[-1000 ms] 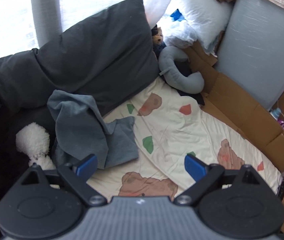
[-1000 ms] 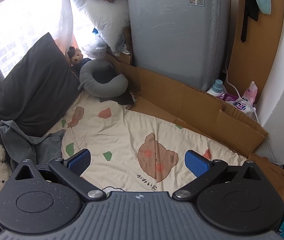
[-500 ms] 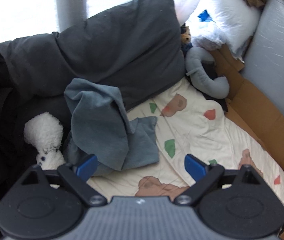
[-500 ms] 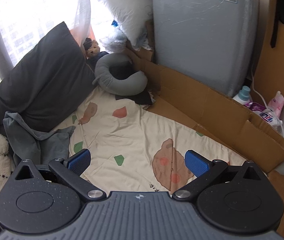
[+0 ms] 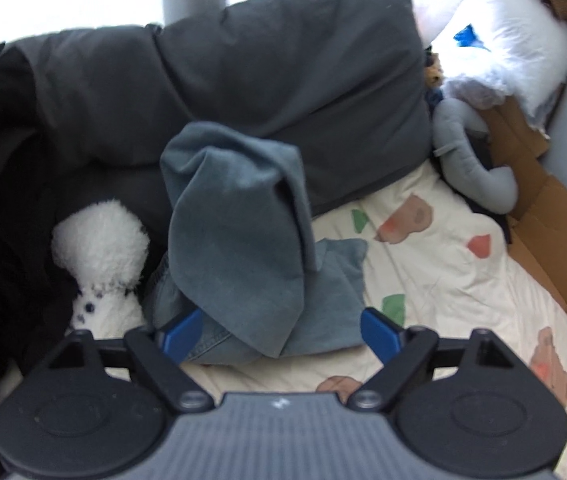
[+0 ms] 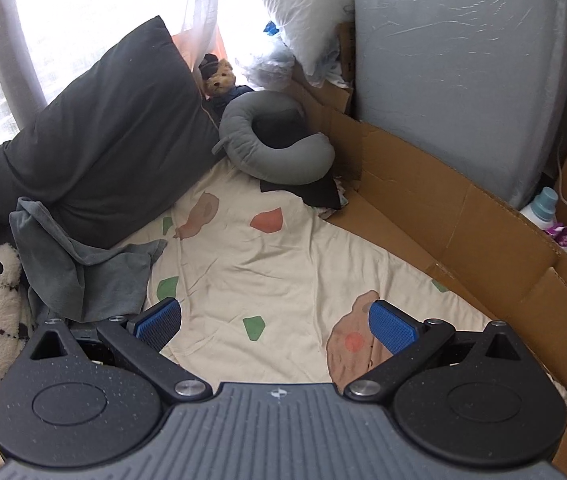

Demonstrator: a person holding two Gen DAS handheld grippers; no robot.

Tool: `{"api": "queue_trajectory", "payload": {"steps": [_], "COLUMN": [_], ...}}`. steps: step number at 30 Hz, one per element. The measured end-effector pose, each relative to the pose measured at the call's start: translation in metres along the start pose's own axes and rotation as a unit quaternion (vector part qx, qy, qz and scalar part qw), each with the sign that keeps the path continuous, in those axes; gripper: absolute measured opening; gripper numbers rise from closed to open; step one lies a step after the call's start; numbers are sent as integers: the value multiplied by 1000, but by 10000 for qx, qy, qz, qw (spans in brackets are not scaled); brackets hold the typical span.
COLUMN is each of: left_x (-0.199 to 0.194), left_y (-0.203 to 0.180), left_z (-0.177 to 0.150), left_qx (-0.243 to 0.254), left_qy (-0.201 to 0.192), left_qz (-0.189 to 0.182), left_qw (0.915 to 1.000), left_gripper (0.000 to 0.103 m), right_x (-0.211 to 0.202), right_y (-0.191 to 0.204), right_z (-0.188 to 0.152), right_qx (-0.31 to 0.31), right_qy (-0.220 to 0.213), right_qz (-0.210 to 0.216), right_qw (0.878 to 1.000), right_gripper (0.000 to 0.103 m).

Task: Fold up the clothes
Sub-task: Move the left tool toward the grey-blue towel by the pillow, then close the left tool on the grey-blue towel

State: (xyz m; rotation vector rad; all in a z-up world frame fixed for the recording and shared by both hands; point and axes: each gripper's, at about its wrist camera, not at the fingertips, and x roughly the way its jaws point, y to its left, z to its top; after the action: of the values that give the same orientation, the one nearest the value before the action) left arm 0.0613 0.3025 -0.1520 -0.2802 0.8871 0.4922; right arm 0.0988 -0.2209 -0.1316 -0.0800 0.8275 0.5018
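- Left wrist view differs from half a second earlier: the grey-blue garment (image 5: 239,236) fills more of the frame and now sits right between the blue pads, where before it lay further up and to the left.
- Left tongs (image 5: 281,334) are released, both fingers spread wide, with the lower edge of the garment reaching down between them; I cannot tell whether either pad touches the cloth.
- Right tongs (image 6: 275,326) are also released and grasp nothing, hovering over the cream bedsheet (image 6: 283,272); against the earlier frame the bear print under the right pad has slid closer and the bottles at the far right have moved toward the edge.
- Crumpled and unfolded, the garment lies at the left side of the bed, one part draped up against the dark grey pillow (image 5: 283,80) and the rest spread on the sheet.
- Just left of the garment sits a white fluffy plush toy (image 5: 101,256), touching or nearly touching it.
- Cream bedsheet carries bear prints and red and green patches and shows soft creases.
- At the head of the bed a grey neck pillow (image 6: 275,148) rests near a small teddy bear (image 6: 219,76), with a white pillow (image 6: 303,8) above.
- Flattened cardboard (image 6: 463,232) lines the right side of the bed, backed by a plastic-wrapped grey mattress (image 6: 463,60); bright window light comes in behind the pillows.
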Motion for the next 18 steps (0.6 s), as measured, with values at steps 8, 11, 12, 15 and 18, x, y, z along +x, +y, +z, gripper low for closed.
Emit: {"api": "queue_trajectory", "payload": {"steps": [8, 11, 12, 15, 18], "left_x": [48, 67, 71, 86, 99], "left_y": [13, 20, 21, 25, 30], "left_z": [-19, -26, -27, -30, -32], "left_qx": [20, -75, -81, -102, -191], "left_qy": [-64, -23, -17, -5, -68], "left_qz": [111, 150, 148, 142, 80], "left_qw": [9999, 9999, 9999, 9998, 9998], "left_gripper": [87, 87, 87, 87, 87], "right_x": [40, 59, 65, 82, 97], "right_y": [3, 5, 6, 11, 17], "right_z": [-15, -25, -29, -40, -51], "right_qx": [-203, -289, -309, -390, -489], "right_qy": [123, 215, 247, 339, 423], "right_qz": [272, 363, 397, 503, 624], "right_qw": [9993, 9987, 9984, 9974, 9960], "right_gripper": [103, 103, 103, 102, 103]}}
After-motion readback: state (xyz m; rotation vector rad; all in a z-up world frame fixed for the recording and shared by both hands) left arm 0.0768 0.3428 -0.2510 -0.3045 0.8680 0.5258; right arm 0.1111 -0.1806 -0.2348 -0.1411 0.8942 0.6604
